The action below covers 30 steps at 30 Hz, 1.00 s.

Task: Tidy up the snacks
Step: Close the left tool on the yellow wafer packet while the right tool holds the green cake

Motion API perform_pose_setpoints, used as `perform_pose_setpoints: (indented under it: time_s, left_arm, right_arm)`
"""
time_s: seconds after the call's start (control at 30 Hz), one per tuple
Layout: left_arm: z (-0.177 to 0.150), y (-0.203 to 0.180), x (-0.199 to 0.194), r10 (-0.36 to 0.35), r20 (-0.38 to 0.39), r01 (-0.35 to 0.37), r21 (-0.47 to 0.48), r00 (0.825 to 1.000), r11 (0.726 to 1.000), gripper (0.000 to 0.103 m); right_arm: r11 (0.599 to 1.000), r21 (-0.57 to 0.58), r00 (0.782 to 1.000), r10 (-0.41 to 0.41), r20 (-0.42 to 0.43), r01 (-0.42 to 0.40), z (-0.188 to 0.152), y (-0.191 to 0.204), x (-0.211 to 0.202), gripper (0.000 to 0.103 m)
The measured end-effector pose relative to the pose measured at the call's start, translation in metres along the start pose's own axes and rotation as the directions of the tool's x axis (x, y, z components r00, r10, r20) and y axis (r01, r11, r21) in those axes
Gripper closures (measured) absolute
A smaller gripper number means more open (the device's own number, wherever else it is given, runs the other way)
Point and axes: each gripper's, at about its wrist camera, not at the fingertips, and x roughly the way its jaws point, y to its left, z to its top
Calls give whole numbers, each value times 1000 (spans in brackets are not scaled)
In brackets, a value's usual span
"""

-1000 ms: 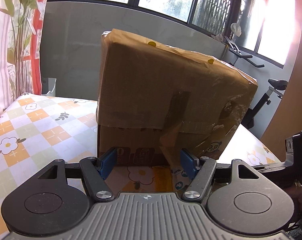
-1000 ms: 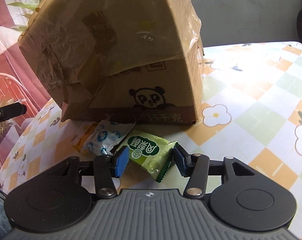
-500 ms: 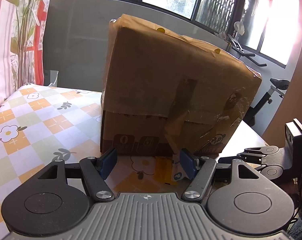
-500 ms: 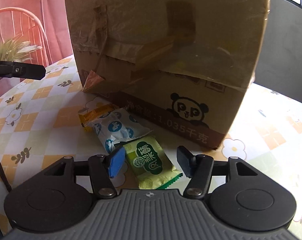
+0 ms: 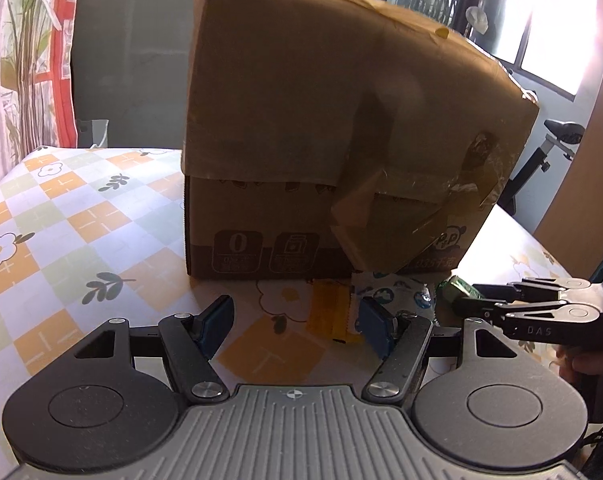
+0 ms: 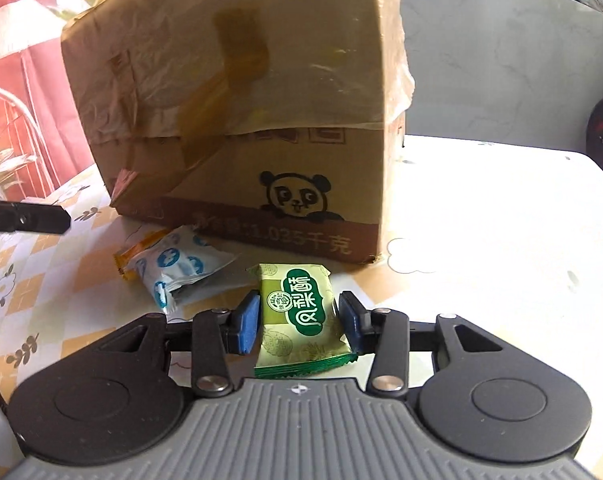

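The right gripper [image 6: 298, 322] has its jaws closing around a green snack packet [image 6: 301, 316]; both blue pads sit right at its long sides, though whether they press yet I cannot tell. The packet lies flat on the tablecloth [image 6: 481, 248], its long axis running straight away from the gripper toward the cardboard box [image 6: 237, 92], sawtooth end nearest the camera. Just left lies a white-and-blue packet [image 6: 177, 266], overlapping an orange packet [image 6: 135, 254] beside the box's bottom edge. To the right the tablecloth lies bare. The left gripper [image 5: 295, 330] holds its jaws spread over the tablecloth with nothing between them, the orange packet just ahead.
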Motion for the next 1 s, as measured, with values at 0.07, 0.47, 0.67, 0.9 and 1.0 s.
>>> perform_pose_setpoints:
  time_s: [0.07, 0.47, 0.67, 0.9, 1.0]
  left_arm:
    - [-1, -3, 11, -3, -6, 3, 11, 1000, 1000, 32]
    - [0, -32, 59, 41, -54, -34, 113, 998, 993, 30]
    - [-3, -43, 69, 72, -62, -61, 162, 995, 985, 28]
    - [-3, -42, 68, 103, -47, -93, 167, 994, 981, 49]
    - [-7, -33, 57, 78, -42, -71, 140, 996, 988, 65]
  right_arm:
    - [1000, -9, 1000, -6, 3, 6, 1, -1, -1, 58]
    - [1000, 3, 1000, 25, 8, -25, 0, -5, -1, 58]
    - [1000, 4, 1000, 28, 8, -28, 0, -5, -2, 58]
    - [1000, 5, 1000, 29, 7, -29, 0, -5, -2, 58]
    - [1000, 5, 1000, 28, 6, -28, 0, -4, -1, 58]
